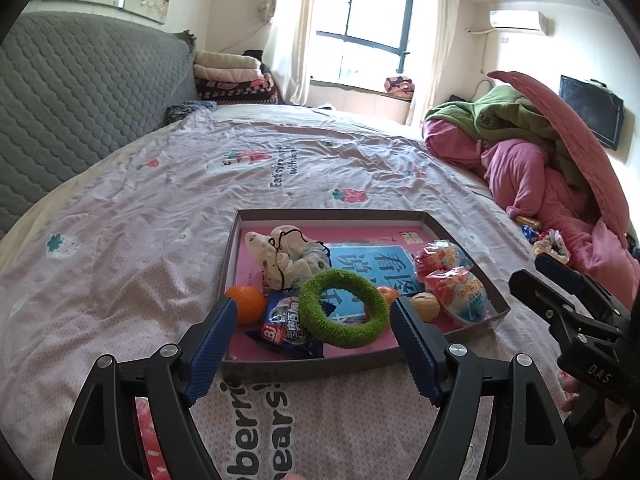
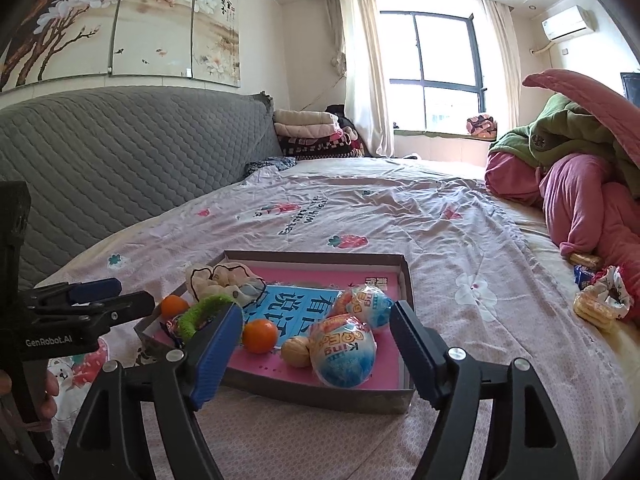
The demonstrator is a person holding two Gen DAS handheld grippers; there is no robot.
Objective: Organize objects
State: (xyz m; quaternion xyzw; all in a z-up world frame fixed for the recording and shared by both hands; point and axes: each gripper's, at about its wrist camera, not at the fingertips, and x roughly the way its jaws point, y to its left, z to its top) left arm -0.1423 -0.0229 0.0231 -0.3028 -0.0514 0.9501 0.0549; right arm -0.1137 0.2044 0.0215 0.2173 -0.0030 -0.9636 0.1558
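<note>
A shallow grey tray (image 1: 320,364) with a pink floor lies on the bed. In it are a fuzzy green ring (image 1: 344,312), two oranges (image 1: 250,304), a walnut (image 1: 426,304), two wrapped toy eggs (image 1: 456,296), a snack packet (image 1: 288,324) and a white scrunchie (image 1: 288,256). My left gripper (image 1: 314,320) hovers open over the tray's near edge; the ring lies loose beyond its pads. My right gripper (image 2: 316,328) is open too, just short of the tray (image 2: 320,396), with the near egg (image 2: 344,350) and walnut (image 2: 296,351) ahead of it, untouched. Each gripper shows at the edge of the other's view.
Loose biscuits (image 2: 592,312), a scrunchie (image 2: 612,288) and a blue packet (image 2: 584,274) lie on the sheet to the right, beside heaped pink and green quilts (image 2: 580,200). A grey quilted headboard (image 2: 120,168) runs along the left. Wrinkled sheet stretches beyond the tray.
</note>
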